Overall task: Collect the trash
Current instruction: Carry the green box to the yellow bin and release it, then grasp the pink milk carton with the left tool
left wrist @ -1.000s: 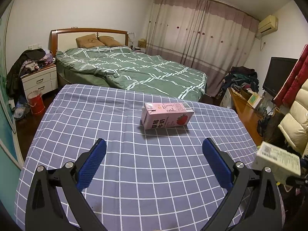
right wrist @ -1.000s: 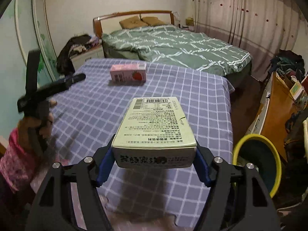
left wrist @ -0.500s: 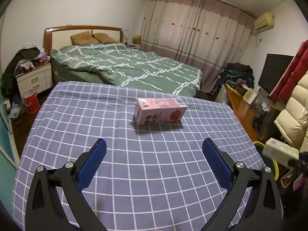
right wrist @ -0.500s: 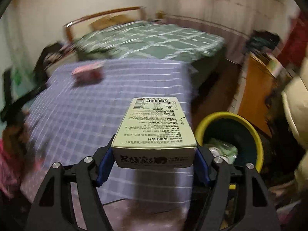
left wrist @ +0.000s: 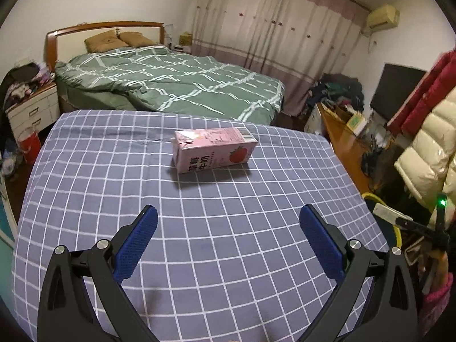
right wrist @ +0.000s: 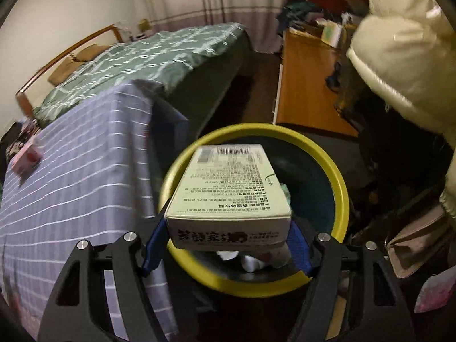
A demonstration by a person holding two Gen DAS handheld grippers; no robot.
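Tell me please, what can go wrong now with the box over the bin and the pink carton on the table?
1. The right tool is opening with the pale green box between its pads. The box hangs over the near-left part of the yellow-rimmed bin, so it may clip the rim and fall to the floor.
2. The bin already holds trash; the box could lie high.
3. The pink carton is still uncollected ahead of the open left tool.
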